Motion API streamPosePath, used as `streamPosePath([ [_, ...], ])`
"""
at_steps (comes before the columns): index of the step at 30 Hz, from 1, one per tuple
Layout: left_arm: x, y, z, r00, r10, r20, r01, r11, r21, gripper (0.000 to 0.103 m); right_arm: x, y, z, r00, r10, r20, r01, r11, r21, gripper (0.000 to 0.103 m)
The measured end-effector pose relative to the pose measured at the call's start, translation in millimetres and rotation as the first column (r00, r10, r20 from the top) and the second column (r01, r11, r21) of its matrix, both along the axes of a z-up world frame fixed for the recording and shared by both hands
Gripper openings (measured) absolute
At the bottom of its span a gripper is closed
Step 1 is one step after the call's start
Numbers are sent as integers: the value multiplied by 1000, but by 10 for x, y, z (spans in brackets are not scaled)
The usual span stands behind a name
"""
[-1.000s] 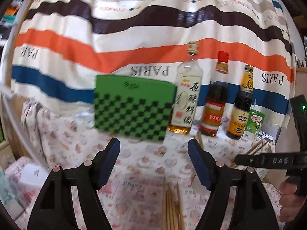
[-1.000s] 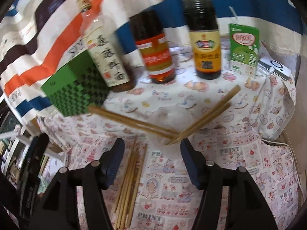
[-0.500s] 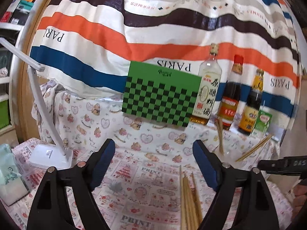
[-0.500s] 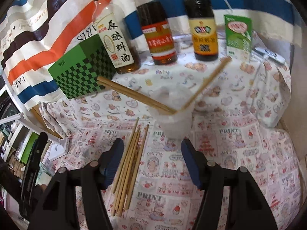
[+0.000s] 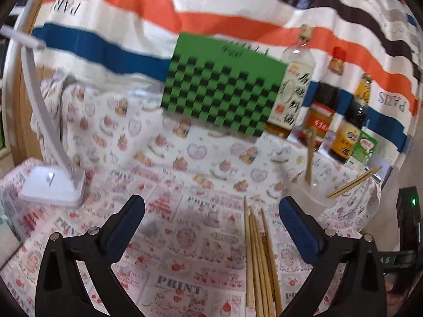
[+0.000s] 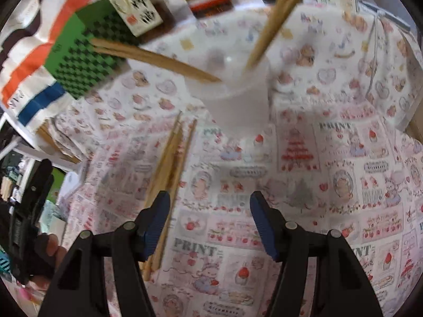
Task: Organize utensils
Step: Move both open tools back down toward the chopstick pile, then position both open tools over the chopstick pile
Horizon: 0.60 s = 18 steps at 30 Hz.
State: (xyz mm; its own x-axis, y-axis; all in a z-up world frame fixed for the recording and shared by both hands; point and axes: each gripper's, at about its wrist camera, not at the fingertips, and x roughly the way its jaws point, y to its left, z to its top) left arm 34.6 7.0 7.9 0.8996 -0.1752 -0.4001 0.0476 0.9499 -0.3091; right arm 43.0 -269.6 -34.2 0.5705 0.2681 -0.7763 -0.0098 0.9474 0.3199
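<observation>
Several wooden chopsticks [image 5: 260,261] lie in a loose bundle on the printed tablecloth, right of centre between the wide jaws of my left gripper [image 5: 211,216], whose jaws are opening with nothing pressed between them. In the right wrist view the same bundle of chopsticks [image 6: 169,163] runs under the left fingertip of my right gripper [image 6: 210,206], which stands open and empty. A translucent plastic cup [image 6: 238,97] ahead holds two pairs of chopsticks leaning outward; the cup [image 5: 312,192] shows faintly in the left view.
A green checkered box [image 5: 224,89], three sauce bottles [image 5: 321,113] and a green drink carton [image 5: 363,148] line the back against a striped cloth. A white desk lamp base [image 5: 53,187] sits at left. A person's hand [image 6: 50,248] holds the other gripper at the lower left.
Both grippers have sunk toward the tablecloth. The left jaws have spread wider and the view has swung left, showing the lamp. The cup and chopsticks loom closer in the right view.
</observation>
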Motion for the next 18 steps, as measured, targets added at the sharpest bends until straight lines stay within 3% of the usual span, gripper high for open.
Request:
streamPosePath([
  [3,56,60,-71,999,12,-33,-13,1000,-28,101,1,18,-34,1000,1,-4,-1,1000,-14,60],
  [10,153,37,-188,994,47,-98,-44,999,31,101,49,35,-98,1000,-8,-19,7,998,-62,60],
  [15,276,50,-322,981,9,-196,-10,1000,0,101,62,47,-119,1000,-12,-25,10,995,-95,60],
  [18,315,-11,-374,973,5,-232,5,999,40,101,62,58,-127,1000,-12,-23,10,994,-113,61],
])
